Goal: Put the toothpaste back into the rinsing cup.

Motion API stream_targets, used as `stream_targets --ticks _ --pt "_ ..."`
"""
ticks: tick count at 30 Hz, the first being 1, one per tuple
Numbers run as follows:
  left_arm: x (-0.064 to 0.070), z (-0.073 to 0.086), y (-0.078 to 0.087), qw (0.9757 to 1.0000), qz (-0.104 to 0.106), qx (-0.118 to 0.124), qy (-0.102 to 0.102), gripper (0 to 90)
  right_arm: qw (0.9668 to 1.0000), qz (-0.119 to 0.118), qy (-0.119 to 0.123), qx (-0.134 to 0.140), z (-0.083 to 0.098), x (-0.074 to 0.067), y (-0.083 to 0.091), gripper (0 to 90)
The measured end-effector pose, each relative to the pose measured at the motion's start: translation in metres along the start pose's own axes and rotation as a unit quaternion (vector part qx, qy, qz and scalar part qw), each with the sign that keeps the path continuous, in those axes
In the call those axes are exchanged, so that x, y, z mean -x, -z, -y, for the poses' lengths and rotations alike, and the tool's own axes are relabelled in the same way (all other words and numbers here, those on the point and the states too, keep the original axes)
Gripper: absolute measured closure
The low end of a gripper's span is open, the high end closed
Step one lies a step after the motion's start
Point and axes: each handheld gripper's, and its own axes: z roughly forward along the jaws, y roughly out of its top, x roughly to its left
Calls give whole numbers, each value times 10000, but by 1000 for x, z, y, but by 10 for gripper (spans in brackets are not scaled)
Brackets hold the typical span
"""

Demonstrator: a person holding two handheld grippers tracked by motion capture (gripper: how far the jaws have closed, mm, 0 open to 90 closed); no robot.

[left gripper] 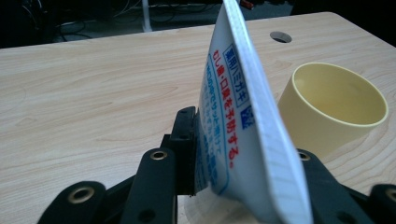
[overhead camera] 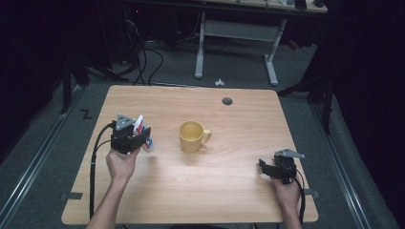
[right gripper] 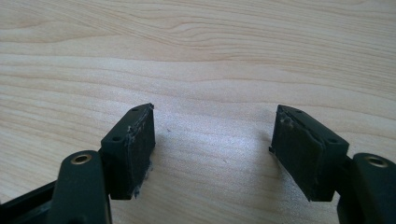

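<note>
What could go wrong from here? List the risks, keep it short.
1. The toothpaste tube is pinched near its lower end by the left gripper, with its crimped end standing tall above the jaws, so it could tip or slip out.
2. The yellow mug stands close beside the tube; a sideways swing could knock it.
3. The right gripper sits open and idle, offering no support.

The table is light wood with wavy grain, smooth and a little shiny. The yellow mug looks like smooth plastic. The white tube is shiny plastic with a ridged edge. The black fingers are matt, with rough, worn pads.
</note>
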Motion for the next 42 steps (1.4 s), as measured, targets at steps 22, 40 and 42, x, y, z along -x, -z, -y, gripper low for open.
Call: stream_targets --ticks 22,40,42 --pt "15 -14 1 9996 188 47 -216 684 10000 -1 0 -1 0 0 0 302" --pt "25 -30 0 9984 484 136 -242 684 10000 -1 5 -1 0 0 0 302" --pt "26 -33 0 9982 516 149 -253 684 10000 0 4 -1 0 0 0 302"
